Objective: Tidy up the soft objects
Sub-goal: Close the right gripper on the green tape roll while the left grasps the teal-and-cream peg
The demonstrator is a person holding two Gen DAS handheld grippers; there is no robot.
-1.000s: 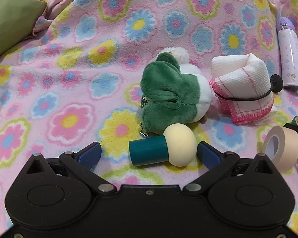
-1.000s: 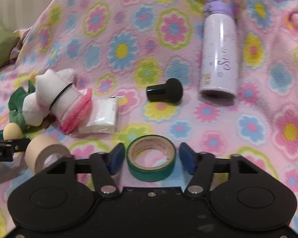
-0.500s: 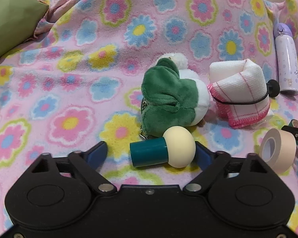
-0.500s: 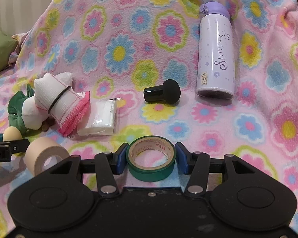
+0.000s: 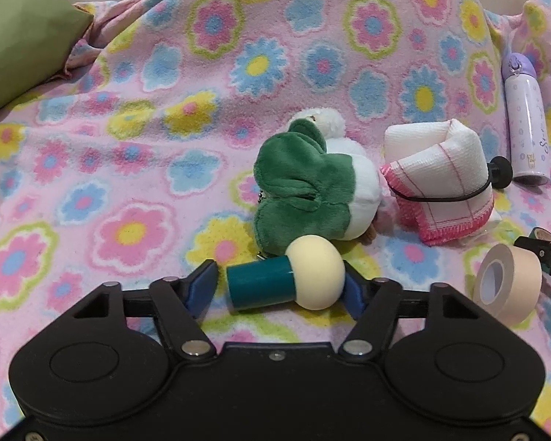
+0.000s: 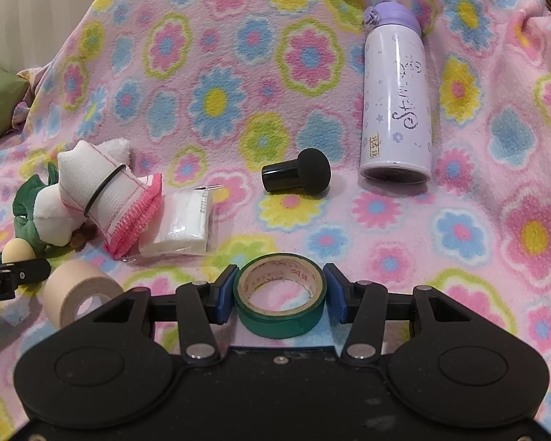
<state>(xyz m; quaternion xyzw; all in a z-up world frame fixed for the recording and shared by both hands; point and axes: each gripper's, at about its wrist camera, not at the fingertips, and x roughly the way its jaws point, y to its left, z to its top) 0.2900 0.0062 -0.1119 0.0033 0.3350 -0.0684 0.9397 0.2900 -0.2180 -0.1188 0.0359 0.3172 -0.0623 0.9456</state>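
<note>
Left gripper (image 5: 279, 288) is closed around the teal-handled sponge applicator (image 5: 284, 279); right gripper (image 6: 280, 294) is pinched on the green tape roll (image 6: 280, 299) — both lie on the floral blanket (image 5: 128, 147); plush toy (image 5: 308, 191) and rolled cloth (image 5: 440, 183) are left unsorted — sorting is judged barely begun.

Your right tool (image 6: 280, 294) brackets a green tape roll (image 6: 280, 299) on the flowered blanket (image 6: 216, 84), blue fingers (image 6: 226, 294) touching both sides. Beyond the roll lie a black sponge applicator (image 6: 295, 175) and lilac bottle (image 6: 396, 99); left, a beige roll (image 6: 79, 296).
</note>
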